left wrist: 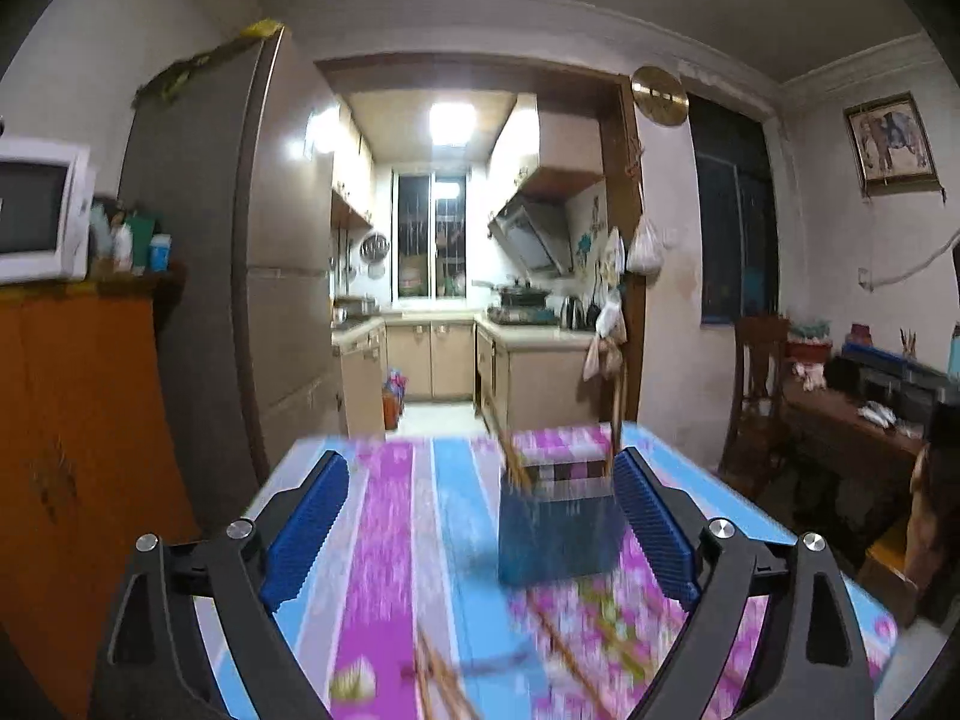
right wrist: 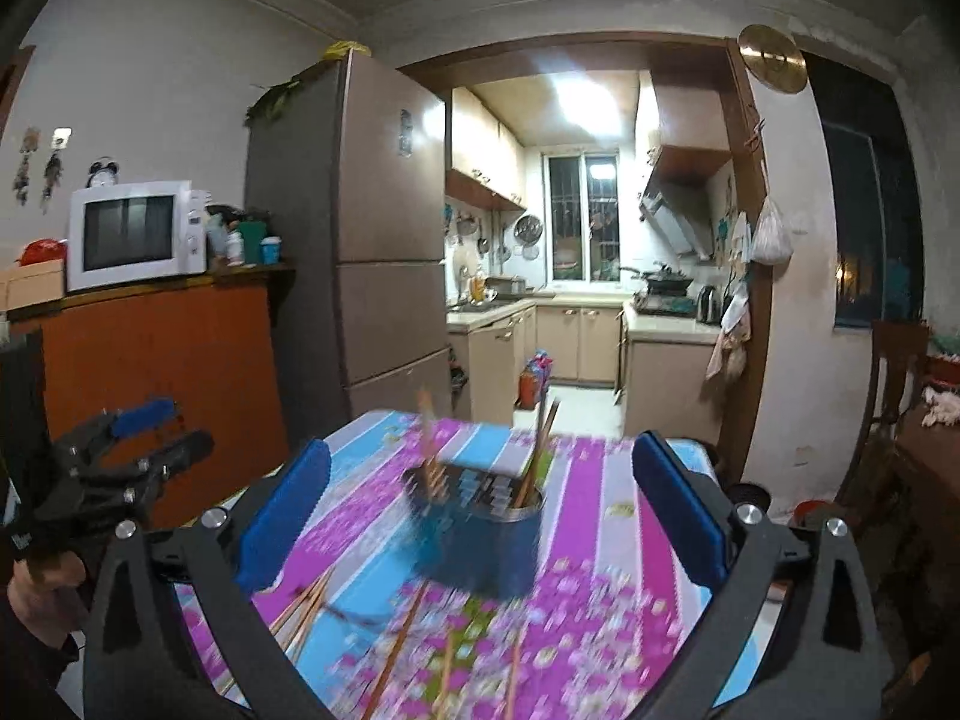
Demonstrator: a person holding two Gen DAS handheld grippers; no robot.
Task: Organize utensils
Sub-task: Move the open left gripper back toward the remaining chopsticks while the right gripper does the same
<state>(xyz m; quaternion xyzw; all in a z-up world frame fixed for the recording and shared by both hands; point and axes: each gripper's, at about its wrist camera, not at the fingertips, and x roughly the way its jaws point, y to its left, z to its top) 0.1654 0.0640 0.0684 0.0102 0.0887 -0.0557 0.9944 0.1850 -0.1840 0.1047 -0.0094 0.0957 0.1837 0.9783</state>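
The holder (right wrist: 480, 534) — a dark blue container with a slotted top — stands on the table (right wrist: 600, 480), near its middle in the right wrist view. Chopsticks (right wrist: 427, 444) stick up out of it in two clusters, one at its left side and one (right wrist: 540, 450) at its right; blur keeps me from counting the sticks in either. In the left wrist view the same holder (left wrist: 558, 534) sits just inside the right pad, touching nothing that I can make out.

More chopsticks (right wrist: 306, 606) lie loose on the table in front of the holder, about five streaks in the right wrist view, though smear makes the count unsure. The left wrist view shows a few (left wrist: 438, 684) near the bottom edge.

The right tongs (right wrist: 480, 510) stand wide, with the holder between the blue pads but clear of both. The left tongs (left wrist: 480, 522) are wide too, gripping nothing; from the right camera they (right wrist: 159, 426) appear off the table's left edge, a hand (right wrist: 36, 600) below them.

The table wears a striped, flowered cloth — pink, blue and grey.
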